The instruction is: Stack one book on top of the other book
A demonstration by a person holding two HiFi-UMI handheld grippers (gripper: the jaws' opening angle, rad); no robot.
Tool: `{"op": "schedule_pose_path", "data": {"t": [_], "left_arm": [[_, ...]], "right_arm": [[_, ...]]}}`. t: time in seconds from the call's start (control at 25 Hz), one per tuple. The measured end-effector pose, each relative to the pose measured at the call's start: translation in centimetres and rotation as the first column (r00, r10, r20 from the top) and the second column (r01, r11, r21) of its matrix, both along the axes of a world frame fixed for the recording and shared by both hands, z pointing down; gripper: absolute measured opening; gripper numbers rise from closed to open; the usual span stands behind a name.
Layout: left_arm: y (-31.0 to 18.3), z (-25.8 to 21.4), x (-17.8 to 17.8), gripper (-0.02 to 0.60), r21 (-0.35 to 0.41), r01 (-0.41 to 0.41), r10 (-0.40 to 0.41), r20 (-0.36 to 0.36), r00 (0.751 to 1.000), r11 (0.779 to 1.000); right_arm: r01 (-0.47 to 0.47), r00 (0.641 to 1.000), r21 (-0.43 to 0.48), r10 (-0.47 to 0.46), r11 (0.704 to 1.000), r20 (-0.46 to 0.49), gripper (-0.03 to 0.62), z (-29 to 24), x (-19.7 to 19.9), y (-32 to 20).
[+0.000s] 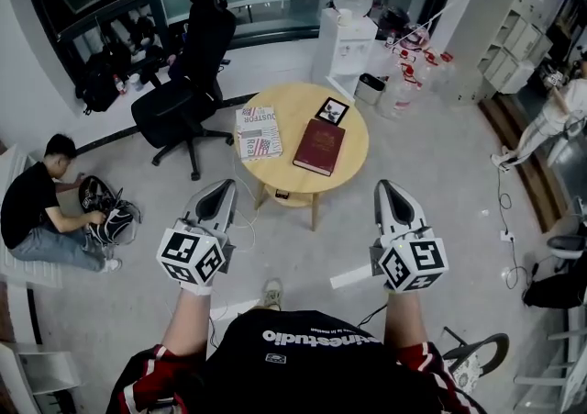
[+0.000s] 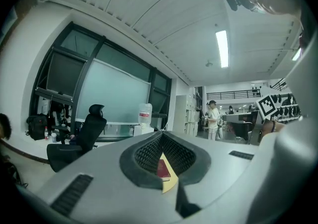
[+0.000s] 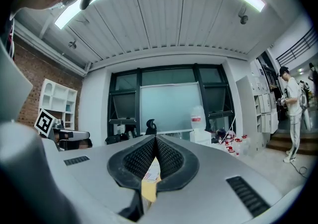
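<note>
Left tongs (image 1: 223, 185), right tongs (image 1: 385, 187) closed, empty; unless spread they risk shoving red book (image 1: 319, 147), 3 o'clock of white book (image 1: 259, 133), off tabletop (image 1: 295, 102)

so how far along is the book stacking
Nothing done yet: the red book and the striped book lie side by side on the round table. Nothing in hand: left tool and right tool are shut, empty, short of the table. Left: lift one onto the other.

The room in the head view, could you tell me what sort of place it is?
Probably an office lounge: a swivel chair, a water cooler and a small round table.
</note>
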State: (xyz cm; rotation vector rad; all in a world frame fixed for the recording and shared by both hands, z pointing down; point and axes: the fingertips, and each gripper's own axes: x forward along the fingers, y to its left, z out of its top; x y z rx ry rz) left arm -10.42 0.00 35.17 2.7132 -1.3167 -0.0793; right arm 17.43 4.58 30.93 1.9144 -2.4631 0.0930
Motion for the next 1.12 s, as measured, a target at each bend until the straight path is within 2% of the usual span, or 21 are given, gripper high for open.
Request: {"op": "schedule_pose_path", "data": {"t": [0.6,1.12], "left_arm": [[-10.7,0.4,-2.6,0.017,0.009,-0.033,0.033,0.005,0.999,0.999],[-15.1,1.6,-4.5,0.017,-0.011,-0.065,0.064,-0.022,0.998,0.998]], "right_arm": [[-0.041,0.999,-0.001,0.041,0.999,-0.023,0.026,-0.5,-2.7,-9.1],[-0.064,0.997,-0.018,0.063,0.998,-0.048,0.026,-0.2,-5.1,-12.5]]}}
